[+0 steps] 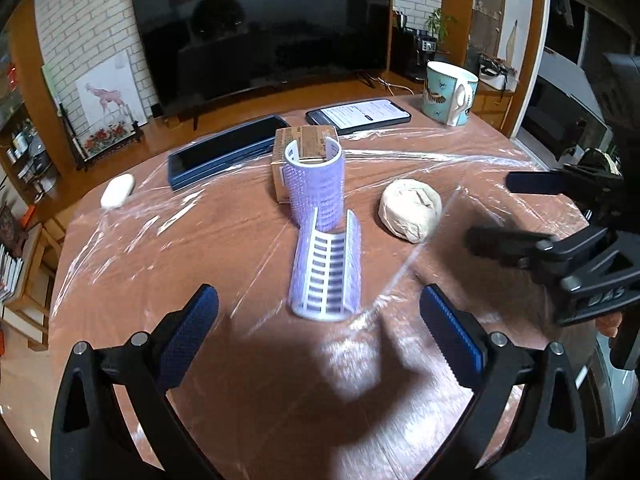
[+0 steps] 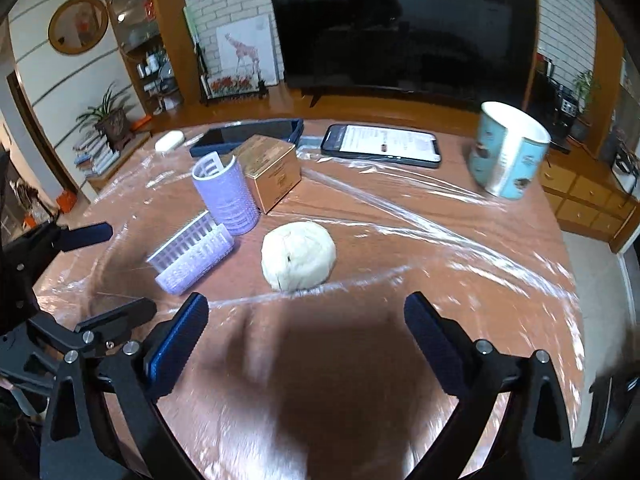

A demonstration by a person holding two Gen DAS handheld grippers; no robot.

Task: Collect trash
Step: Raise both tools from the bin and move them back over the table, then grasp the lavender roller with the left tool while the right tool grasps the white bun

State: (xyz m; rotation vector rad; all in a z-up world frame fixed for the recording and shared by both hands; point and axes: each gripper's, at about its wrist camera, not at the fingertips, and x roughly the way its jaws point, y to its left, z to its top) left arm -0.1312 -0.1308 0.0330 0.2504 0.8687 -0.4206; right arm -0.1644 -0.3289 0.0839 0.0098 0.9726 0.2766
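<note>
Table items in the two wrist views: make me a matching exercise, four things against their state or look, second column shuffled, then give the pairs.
Things:
1. phone
2. upright hair roller
3. mug
4. crumpled tissue ball

States:
A. pale blue with a white inside, standing near the far right of the table
B. lying flat with its screen lit
C. whitish wad, in front of the open right tool
D. lilac, standing on end against a small cardboard box

Pairs: 1-B, 2-D, 3-A, 4-C
</note>
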